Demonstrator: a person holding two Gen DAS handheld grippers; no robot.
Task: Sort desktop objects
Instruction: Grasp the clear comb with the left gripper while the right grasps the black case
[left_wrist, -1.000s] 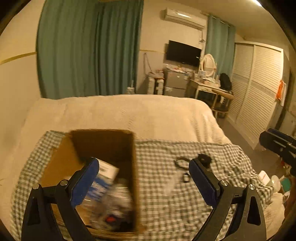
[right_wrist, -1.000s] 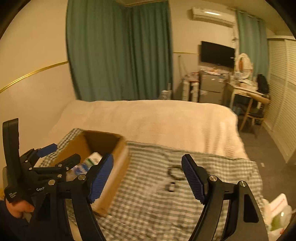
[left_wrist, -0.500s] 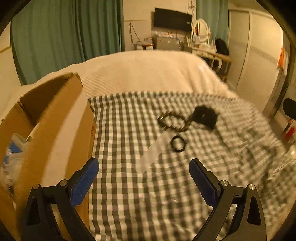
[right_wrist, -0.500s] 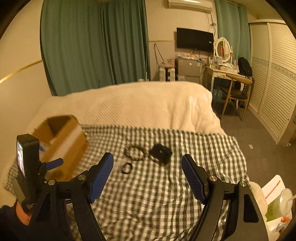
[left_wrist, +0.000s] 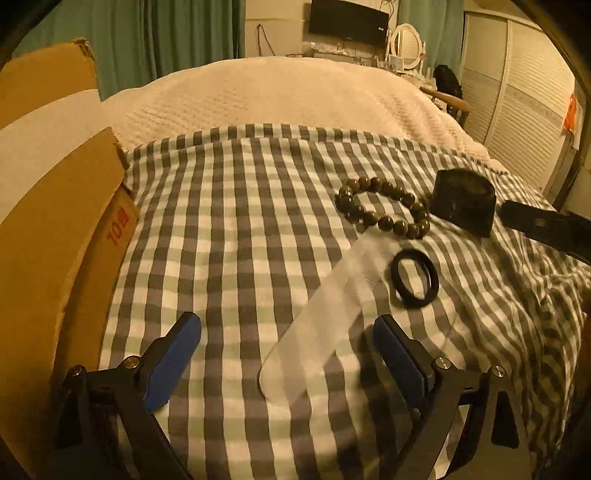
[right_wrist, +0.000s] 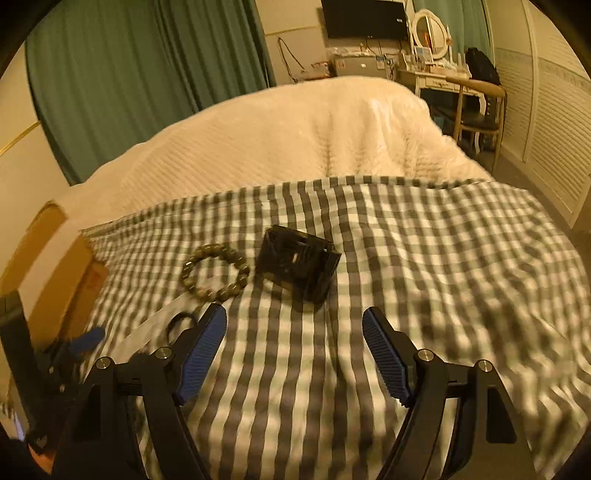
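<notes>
Surface: grey-and-white checked cloth (left_wrist: 229, 229) spread over the near end of a bed; a cream ribbed blanket (left_wrist: 280, 96) covers the far part.
Left gripper (left_wrist: 287, 354): black frame with 2 blue pads, jaws wide apart, nothing between the pads; it hangs over the near part of the cloth, just above the near end of the strip.
Right gripper (right_wrist: 294, 350): same build, jaws wide apart and empty; it points at the cloth in front of the dark box.
Strip: 1 translucent frosted plastic strip (left_wrist: 325, 317), long and flat with rounded ends, lying on the cloth diagonally from near centre toward the far right.
Bracelet: 1 loop of round olive-brown beads (left_wrist: 384, 208), flat on the cloth at the far end of the strip.
Ring: 1 black elastic ring (left_wrist: 415, 277), flat on the cloth, against the right edge of the strip and near the bracelet.
Dark box: 1 small dark translucent box (right_wrist: 297, 264), on the cloth just right of the bracelet.
Carton: 1 open brown cardboard box (left_wrist: 55, 236) with red print on its side, at the left edge of the cloth, well apart from the 4 small items.
</notes>
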